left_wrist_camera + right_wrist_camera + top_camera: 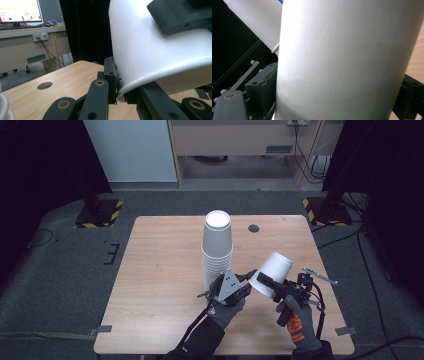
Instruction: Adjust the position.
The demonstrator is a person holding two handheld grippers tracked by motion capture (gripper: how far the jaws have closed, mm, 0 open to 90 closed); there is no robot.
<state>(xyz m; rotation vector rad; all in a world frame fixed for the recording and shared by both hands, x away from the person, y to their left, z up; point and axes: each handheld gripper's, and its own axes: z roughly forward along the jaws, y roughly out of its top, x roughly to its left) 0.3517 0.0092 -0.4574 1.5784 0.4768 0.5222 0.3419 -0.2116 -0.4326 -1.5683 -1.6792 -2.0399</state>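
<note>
Left claw point(248, 279): pinched the rim of the paper cup point(272, 270) | right claw point(267, 285): clamped the cup's wall, tilted | cup stack point(217, 251): upright on surface point(160, 270)

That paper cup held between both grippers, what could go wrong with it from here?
The white cup is thin paper: the right gripper clamps its wall and the left gripper pinches its rim, so it could crease or tear if they pull apart. The tall cup stack stands close beside the left hand and might topple if bumped.
</note>
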